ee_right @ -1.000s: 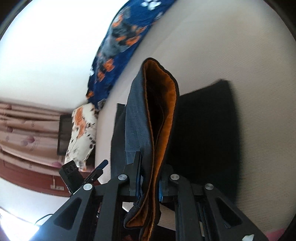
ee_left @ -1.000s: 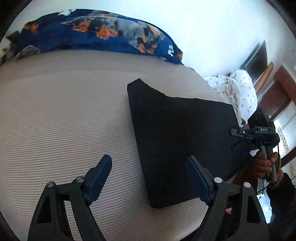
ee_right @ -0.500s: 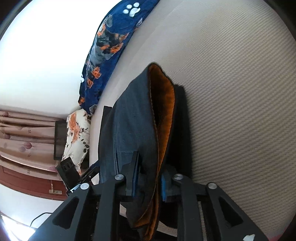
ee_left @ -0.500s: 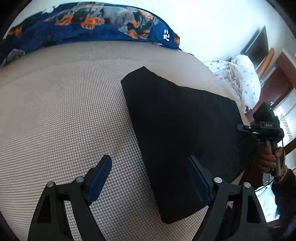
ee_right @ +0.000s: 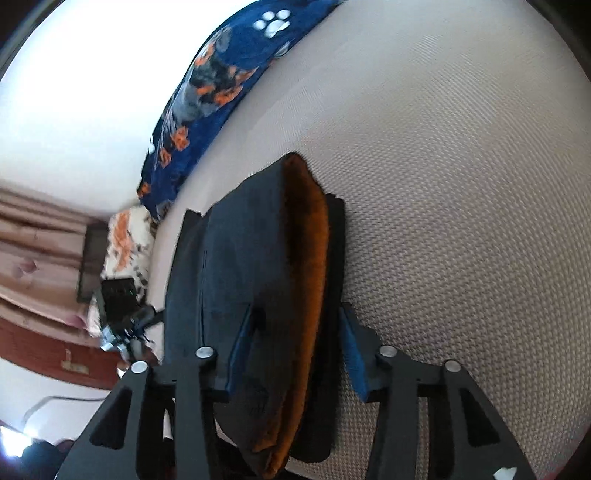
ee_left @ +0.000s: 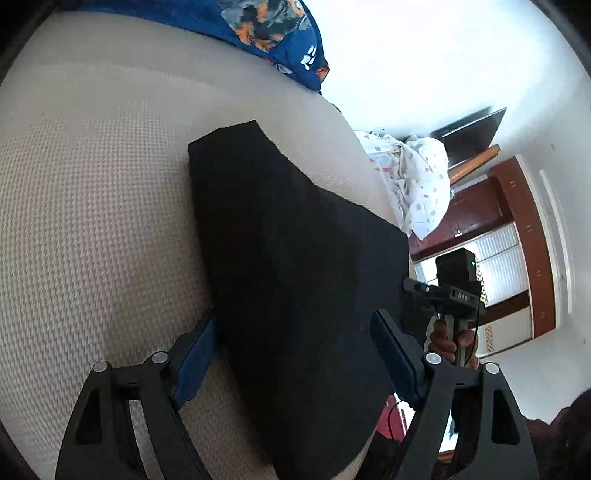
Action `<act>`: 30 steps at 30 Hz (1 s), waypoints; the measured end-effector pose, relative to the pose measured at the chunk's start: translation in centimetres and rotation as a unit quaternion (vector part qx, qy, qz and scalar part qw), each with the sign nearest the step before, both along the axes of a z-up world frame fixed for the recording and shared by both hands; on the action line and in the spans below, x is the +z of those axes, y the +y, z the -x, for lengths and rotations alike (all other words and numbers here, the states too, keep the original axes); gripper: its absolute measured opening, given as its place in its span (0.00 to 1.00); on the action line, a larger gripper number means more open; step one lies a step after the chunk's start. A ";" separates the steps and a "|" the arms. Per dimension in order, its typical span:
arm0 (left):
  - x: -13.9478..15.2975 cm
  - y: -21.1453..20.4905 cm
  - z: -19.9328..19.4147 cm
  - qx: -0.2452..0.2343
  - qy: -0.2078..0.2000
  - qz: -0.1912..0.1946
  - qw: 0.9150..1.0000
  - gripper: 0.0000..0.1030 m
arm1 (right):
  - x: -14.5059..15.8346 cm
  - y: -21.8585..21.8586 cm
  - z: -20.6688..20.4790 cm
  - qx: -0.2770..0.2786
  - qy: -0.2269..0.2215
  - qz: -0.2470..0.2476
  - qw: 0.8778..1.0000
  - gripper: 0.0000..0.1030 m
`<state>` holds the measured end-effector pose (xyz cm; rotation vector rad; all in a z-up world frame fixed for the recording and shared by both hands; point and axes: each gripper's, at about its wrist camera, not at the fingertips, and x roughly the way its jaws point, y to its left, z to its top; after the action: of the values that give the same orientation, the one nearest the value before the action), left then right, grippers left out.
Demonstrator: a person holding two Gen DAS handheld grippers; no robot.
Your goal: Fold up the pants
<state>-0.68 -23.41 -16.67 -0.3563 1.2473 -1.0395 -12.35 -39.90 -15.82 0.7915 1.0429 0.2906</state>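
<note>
The dark pants (ee_left: pixel 295 258) lie mid-frame on the beige bed (ee_left: pixel 92 203), thick, soft and floppy. Both the left gripper (ee_left: pixel 295 354) and right gripper (ee_right: pixel 291 343) gape, straddling the folded edge; I'd pinch that stacked edge.

Beige textured bed (ee_left: pixel 92 206) has the folded dark pants (ee_left: pixel 295 266) lying flat on it, with a blue paw-print blanket (ee_left: pixel 273 33) bunched up beyond the pants.
</note>
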 end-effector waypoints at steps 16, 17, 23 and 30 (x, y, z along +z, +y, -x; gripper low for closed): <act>1.3 8.2 -1.2 0.117 -0.034 -0.004 0.993 0.18 | -0.7 5.5 -5.4 0.032 -0.061 -0.073 0.995 0.22; 1.5 9.6 -1.2 0.133 -0.040 -0.003 0.990 0.18 | -0.8 6.2 -6.2 0.036 -0.064 -0.076 0.994 0.21; 0.5 15.4 -0.3 0.203 -0.053 -0.031 0.977 0.18 | -0.7 9.1 -10.0 0.031 -0.074 -0.064 0.995 0.24; 0.9 15.2 2.2 0.219 -0.113 -0.062 0.967 0.22 | 3.2 5.6 -4.9 0.018 -0.058 -0.105 0.993 0.25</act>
<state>-2.86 -8.24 -15.80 -0.3839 0.9636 -0.6004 -7.42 -34.32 -12.67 0.9339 0.9277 0.4771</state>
